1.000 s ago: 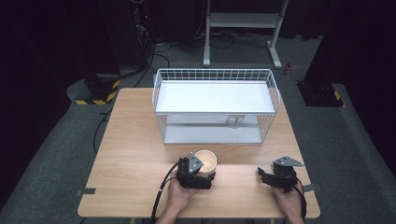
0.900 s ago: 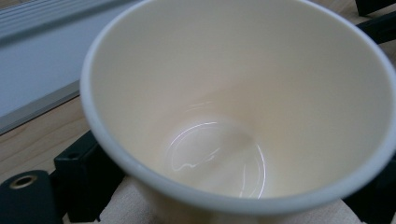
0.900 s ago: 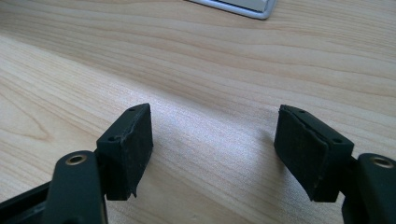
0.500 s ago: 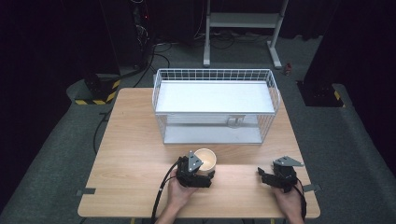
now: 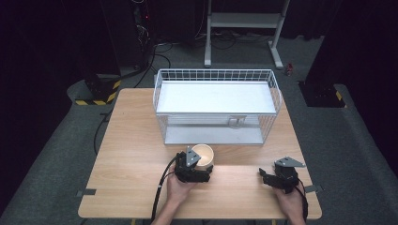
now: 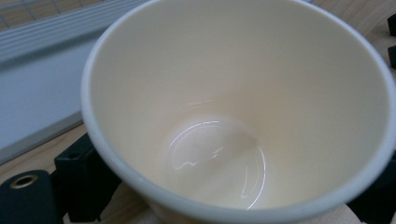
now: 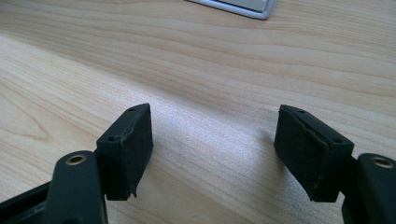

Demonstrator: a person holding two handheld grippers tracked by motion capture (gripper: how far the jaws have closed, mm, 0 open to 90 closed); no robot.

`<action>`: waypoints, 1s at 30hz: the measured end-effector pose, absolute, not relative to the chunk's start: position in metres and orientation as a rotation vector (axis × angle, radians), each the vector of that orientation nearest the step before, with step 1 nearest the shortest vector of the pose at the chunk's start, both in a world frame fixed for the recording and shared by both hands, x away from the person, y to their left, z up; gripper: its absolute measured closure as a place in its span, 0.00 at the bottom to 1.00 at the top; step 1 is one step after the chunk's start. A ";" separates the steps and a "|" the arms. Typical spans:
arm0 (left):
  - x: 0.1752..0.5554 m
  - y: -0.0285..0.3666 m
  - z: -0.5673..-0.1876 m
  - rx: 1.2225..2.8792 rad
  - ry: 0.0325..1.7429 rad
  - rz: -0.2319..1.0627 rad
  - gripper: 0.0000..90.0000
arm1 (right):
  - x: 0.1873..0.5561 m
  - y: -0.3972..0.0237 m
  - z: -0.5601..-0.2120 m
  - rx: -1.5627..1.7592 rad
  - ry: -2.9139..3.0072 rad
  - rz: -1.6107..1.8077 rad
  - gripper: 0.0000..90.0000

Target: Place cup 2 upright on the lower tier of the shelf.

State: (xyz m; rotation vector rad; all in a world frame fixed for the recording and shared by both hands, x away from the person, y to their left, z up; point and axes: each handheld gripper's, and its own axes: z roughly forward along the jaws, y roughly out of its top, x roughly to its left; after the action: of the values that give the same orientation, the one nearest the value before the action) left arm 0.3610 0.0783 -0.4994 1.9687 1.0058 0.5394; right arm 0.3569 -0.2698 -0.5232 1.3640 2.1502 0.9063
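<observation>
The wire basket (image 5: 216, 105) stands on the far half of the table (image 5: 131, 140) and blocks any level path across it there; its top is open, so entry is from above. The cup (image 5: 204, 155) stands just in front of the basket's near wall, leaving only a narrow gap between them. Left of the basket a broad strip of bare wood runs to the table's edge; right of the basket the strip is narrower. Between the cup and the right gripper (image 5: 265, 177), in front of the basket, the wood lies bare.
</observation>
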 end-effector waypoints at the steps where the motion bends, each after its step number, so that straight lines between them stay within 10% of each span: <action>1: 0.363 0.078 -0.498 1.968 1.010 0.540 0.10 | 0.357 -0.270 -0.523 1.364 2.150 0.906 0.31; 30: 0.421 0.081 -0.479 1.983 1.094 0.614 0.10 | 0.357 -0.270 -0.523 1.361 2.152 0.905 0.31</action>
State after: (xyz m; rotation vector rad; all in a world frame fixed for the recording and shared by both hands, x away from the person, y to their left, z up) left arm 0.4208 0.0806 -0.4787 1.9825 1.0935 0.6144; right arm 0.3569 -0.2700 -0.5232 1.3614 2.1517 0.9047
